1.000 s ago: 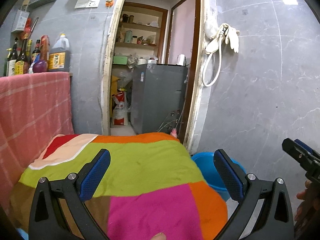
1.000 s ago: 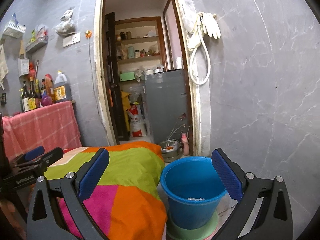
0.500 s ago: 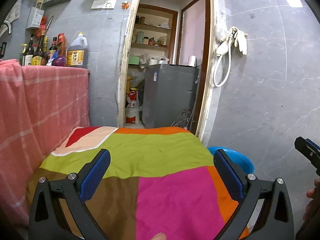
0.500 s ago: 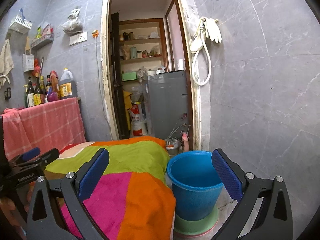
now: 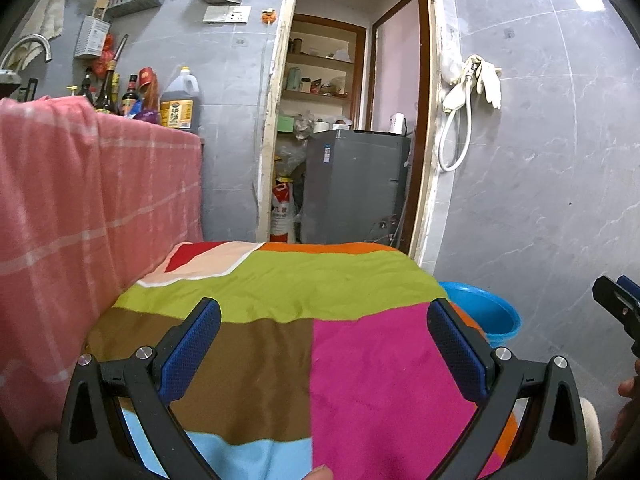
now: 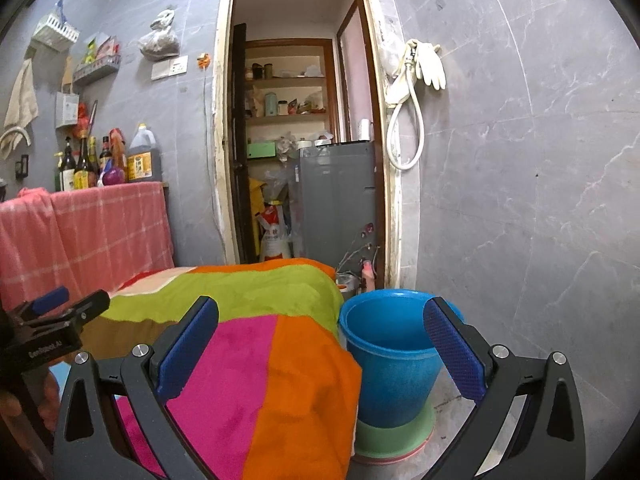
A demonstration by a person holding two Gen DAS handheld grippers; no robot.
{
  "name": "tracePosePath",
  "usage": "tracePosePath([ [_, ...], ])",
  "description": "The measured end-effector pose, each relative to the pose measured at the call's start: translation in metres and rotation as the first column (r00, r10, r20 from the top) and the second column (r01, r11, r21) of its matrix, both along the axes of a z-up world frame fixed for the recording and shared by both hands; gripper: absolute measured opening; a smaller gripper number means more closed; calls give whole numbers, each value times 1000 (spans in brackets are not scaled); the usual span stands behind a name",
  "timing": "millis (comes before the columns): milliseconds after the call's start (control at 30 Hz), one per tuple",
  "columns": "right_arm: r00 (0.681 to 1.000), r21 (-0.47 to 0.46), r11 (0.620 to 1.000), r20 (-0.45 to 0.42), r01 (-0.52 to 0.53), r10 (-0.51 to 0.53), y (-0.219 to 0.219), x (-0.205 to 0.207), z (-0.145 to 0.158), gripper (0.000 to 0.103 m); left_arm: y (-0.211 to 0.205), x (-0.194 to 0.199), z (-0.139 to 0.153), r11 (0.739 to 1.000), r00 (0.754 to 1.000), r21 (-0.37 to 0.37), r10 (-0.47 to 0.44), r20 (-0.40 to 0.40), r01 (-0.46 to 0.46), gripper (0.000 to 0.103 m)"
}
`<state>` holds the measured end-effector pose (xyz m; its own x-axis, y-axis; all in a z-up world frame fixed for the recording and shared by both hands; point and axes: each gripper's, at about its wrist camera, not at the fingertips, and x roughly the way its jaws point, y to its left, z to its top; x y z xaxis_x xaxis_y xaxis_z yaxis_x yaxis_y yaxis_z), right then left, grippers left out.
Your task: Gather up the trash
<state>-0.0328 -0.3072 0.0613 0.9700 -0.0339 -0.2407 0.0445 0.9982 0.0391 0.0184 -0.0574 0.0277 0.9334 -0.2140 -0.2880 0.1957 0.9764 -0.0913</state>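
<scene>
1. Gripper state. We hold the left gripper (image 5: 323, 338) with its jaws spread wide and nothing between them, above the patchwork cloth (image 5: 280, 340). We hold the right gripper (image 6: 320, 340) equally wide and empty, its right finger in line with the blue bucket (image 6: 390, 364).

2. Location of the task's things. We see no loose trash on the cloth in either view. The bucket, which we judge to be the trash container, stands on the floor just beside the right edge of the cloth, on a green base (image 6: 394, 434). Its bottom is hidden from both cameras, so we cannot tell what it holds.

3. Risk: search failure. With no trash in view near the bucket, we may close on nothing or pinch the cloth itself. Cause: both cameras face the doorway (image 6: 296, 140) rather than down at the surface.

4. Risk: dragging the cloth. The cloth hangs over the edge, touching or nearly touching the bucket wall. A low pass could snag it and pull it off.

5. Risk: tipping the bucket. A right finger striking the rim from the cloth side could knock it off its base.

6. Risk: gripper collision. The two tools are near each other beside the bucket; crossing paths could clash them.
</scene>
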Motion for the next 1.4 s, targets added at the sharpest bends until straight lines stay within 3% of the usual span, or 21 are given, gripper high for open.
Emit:
tracePosePath([
  [700, 999, -10, 1000, -48, 13, -14, 12, -12, -42, 103, 13, -21, -37, 999, 999, 17, 47, -25, -47, 101],
  [1400, 999, -9, 1000, -51, 14, -15, 12, -12, -44, 103, 15, -22, -41, 999, 999, 27, 47, -13, -46, 101],
])
